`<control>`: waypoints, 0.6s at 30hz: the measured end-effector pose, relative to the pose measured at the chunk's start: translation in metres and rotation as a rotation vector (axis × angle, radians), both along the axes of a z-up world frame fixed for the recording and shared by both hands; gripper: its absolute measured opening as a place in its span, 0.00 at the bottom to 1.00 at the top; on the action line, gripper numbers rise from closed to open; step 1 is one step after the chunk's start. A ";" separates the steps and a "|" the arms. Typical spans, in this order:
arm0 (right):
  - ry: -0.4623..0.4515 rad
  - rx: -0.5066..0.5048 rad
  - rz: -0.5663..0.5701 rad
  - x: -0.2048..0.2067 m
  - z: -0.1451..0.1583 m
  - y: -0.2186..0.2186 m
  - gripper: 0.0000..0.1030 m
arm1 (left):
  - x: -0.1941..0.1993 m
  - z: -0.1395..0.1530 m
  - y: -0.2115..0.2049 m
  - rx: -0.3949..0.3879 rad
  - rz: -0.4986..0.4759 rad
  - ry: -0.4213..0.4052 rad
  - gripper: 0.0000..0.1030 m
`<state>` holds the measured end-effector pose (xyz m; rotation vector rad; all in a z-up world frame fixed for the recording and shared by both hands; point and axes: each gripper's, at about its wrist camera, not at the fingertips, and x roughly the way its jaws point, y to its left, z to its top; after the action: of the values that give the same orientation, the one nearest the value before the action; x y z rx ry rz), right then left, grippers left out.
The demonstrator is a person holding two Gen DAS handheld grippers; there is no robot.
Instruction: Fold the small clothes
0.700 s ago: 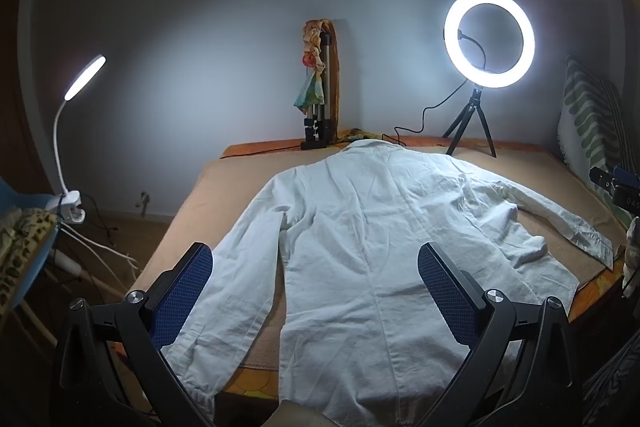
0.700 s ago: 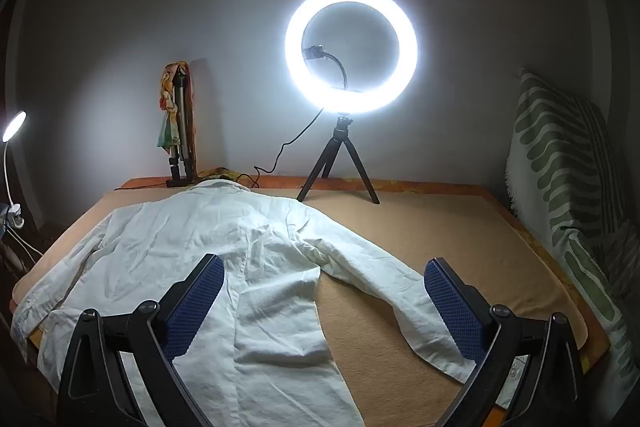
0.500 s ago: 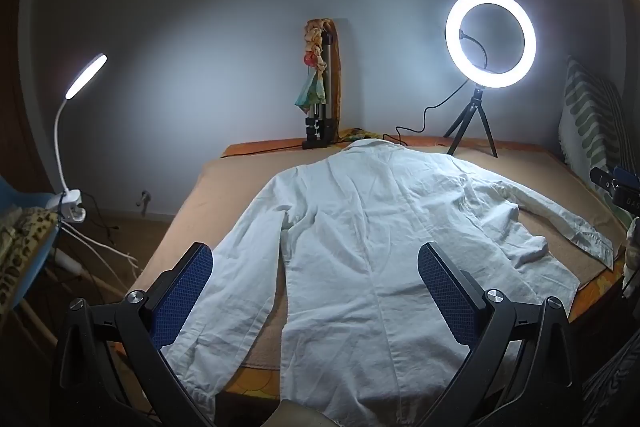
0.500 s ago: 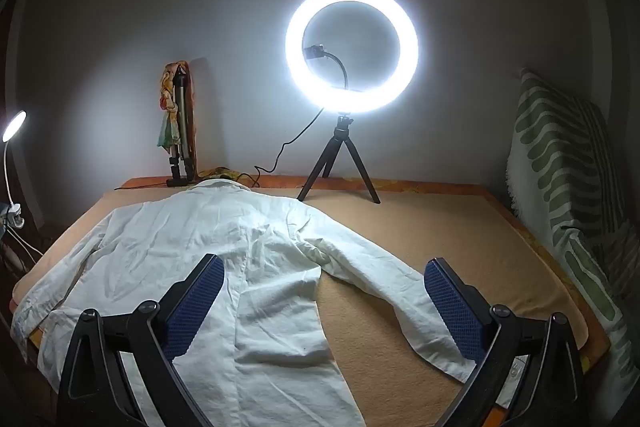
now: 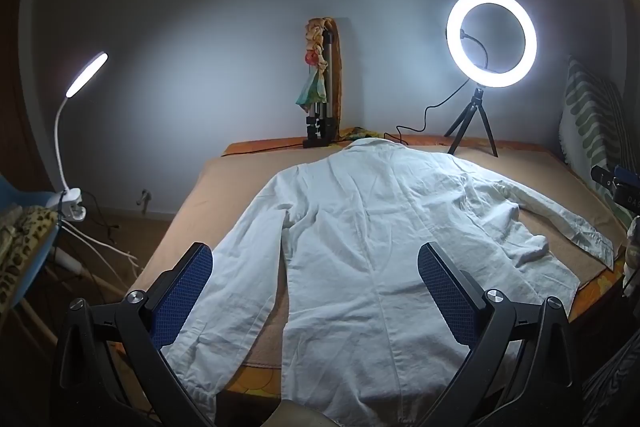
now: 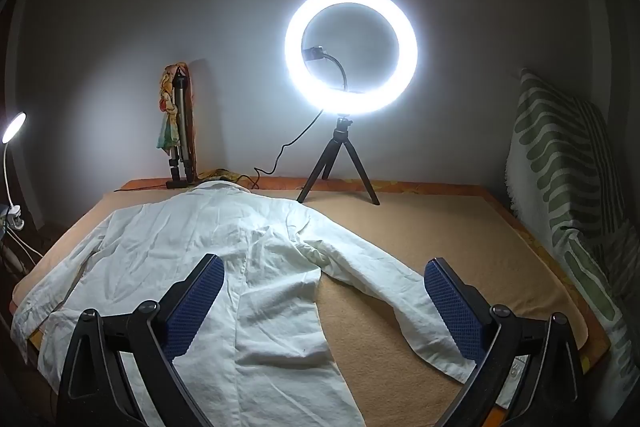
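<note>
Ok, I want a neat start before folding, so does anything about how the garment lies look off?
The white jacket lies back-up and mostly flat, but its right side is rumpled: fabric bunches below the right sleeve, which angles outward. The hem and left cuff reach past the bed edge. Nothing looks torn or spilled.

The room is dim, lit by two lamps. A ring light (image 6: 351, 51) on a small tripod glares white, blown out in the right wrist view, with a soft halo on the wall (image 6: 240, 7) behind it. A bent desk lamp (image 5: 86, 74) at the left adds a smaller bright bar. Light pools on the wall's middle and falls off to near black at the corners. A folded tripod (image 6: 182, 131) leaning on the wall throws a shadow to its right. Both views are sharp but bow strongly at the edges, with dark rounded rims.
</note>
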<state>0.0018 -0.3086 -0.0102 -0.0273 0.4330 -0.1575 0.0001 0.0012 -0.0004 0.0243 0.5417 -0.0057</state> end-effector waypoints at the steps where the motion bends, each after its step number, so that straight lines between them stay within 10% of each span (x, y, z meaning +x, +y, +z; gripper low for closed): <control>1: 0.000 0.000 0.000 0.000 0.000 0.000 0.99 | 0.000 0.000 0.000 -0.001 0.000 0.000 0.99; 18: -0.006 0.001 0.017 0.005 -0.001 0.010 0.99 | 0.000 -0.008 0.013 -0.043 0.020 0.003 0.99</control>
<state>0.0070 -0.2985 -0.0117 -0.0291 0.4266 -0.1408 0.0001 0.0146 -0.0079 -0.0235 0.5451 0.0023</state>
